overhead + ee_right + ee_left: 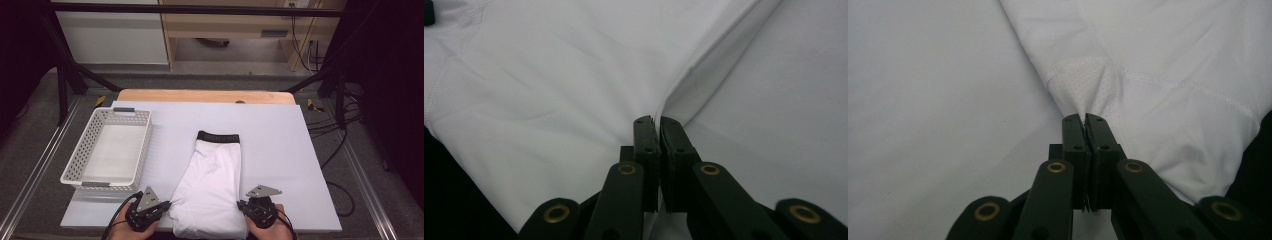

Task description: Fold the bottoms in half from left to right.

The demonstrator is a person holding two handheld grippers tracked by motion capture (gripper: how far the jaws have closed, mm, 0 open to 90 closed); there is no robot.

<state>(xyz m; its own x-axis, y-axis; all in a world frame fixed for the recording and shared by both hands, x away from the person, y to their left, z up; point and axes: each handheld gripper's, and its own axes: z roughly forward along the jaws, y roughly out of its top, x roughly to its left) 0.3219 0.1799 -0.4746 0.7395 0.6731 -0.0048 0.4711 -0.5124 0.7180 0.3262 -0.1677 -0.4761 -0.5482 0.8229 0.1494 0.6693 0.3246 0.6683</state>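
White shorts (212, 185) with a black waistband (218, 136) lie flat on the white table sheet (280, 150), waistband away from me. My left gripper (167, 206) is shut on the left edge of the shorts' near end; in the left gripper view the jaws (1085, 120) pinch the cloth (1148, 90) at a mesh seam. My right gripper (241, 206) is shut on the right edge of the near end; in the right gripper view the jaws (655, 121) clamp the folded hem (574, 75).
A white perforated basket (80, 165), with nothing in it, stands at the left of the sheet. A wooden table edge (205, 95) shows beyond the sheet. Black frame bars and cables run at the back and right.
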